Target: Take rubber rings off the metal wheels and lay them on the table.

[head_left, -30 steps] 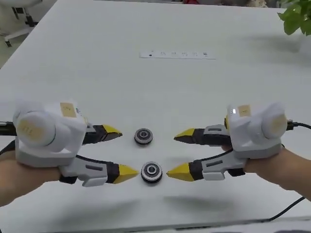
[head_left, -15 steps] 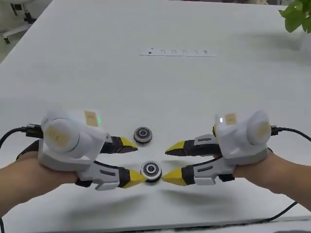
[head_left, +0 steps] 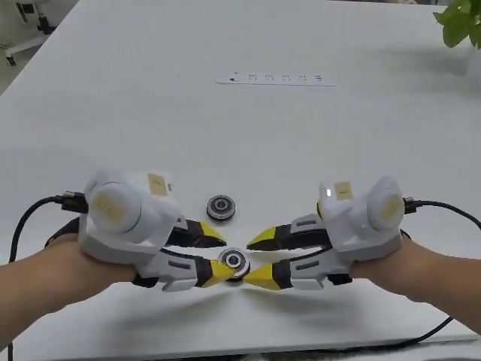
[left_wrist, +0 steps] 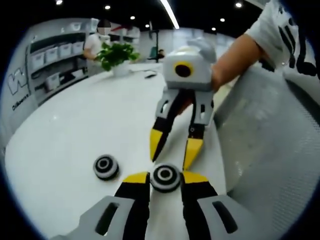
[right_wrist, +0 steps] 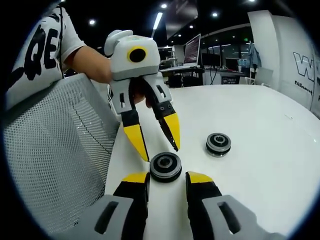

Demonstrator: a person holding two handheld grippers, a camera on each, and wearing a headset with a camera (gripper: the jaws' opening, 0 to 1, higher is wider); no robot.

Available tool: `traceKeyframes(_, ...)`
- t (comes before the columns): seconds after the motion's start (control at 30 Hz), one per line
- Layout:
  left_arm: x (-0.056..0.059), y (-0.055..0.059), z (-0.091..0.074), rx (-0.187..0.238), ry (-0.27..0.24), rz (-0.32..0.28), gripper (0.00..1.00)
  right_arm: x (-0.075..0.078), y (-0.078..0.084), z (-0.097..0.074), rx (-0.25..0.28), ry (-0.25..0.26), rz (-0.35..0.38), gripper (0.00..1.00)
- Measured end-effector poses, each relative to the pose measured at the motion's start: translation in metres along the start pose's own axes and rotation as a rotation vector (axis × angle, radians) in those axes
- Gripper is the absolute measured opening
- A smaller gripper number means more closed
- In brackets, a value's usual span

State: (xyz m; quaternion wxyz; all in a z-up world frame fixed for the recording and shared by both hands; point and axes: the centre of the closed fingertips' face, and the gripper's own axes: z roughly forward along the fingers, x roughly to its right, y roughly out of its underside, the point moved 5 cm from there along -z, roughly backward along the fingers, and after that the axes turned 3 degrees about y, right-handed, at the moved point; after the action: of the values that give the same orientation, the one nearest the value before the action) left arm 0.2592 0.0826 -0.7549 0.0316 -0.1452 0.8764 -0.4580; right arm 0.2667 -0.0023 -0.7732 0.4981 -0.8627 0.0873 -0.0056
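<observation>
Both grippers are closing in on one metal wheel on the white table, with jaws released.
Head view: the left gripper (head_left: 216, 256) and right gripper (head_left: 250, 258) are pointing tip to tip across the near wheel (head_left: 234, 261), which is lying flat on the table (head_left: 301, 150); the far wheel (head_left: 220, 207) is lying just beyond it, apart from both grippers; a power strip (head_left: 274, 78) is lying further back. Left gripper view: its jaws are standing apart with the near wheel (left_wrist: 166, 177) sitting between the yellow tips; contact cannot be told; the right gripper (left_wrist: 172, 152) is facing in, jaws parted. Right gripper view: its jaws are spread just short of the near wheel (right_wrist: 165, 166), and the left gripper (right_wrist: 159, 146) is reaching in from beyond it, holding nothing.
</observation>
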Motion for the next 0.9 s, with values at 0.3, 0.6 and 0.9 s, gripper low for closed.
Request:
traceKeyframes(0.3, 0.0025, 0.0026, 0.0078, -0.027, -0.004, 0.044, 0.20, 0.0012, 0.0002, -0.0001, 0.002, 0.006, -0.006, 0.24)
traceKeyframes(0.6, 0.0019, 0.0017, 0.0089, -0.030, -0.015, 0.065, 0.17, -0.0002, 0.0025, 0.0017, -0.011, 0.003, -0.013, 0.21)
traceKeyframes(0.9, 0.0001, 0.0020, 0.0086, -0.015, -0.027, 0.055, 0.14, -0.0011, 0.0051, 0.0039, -0.023, -0.006, 0.001, 0.17)
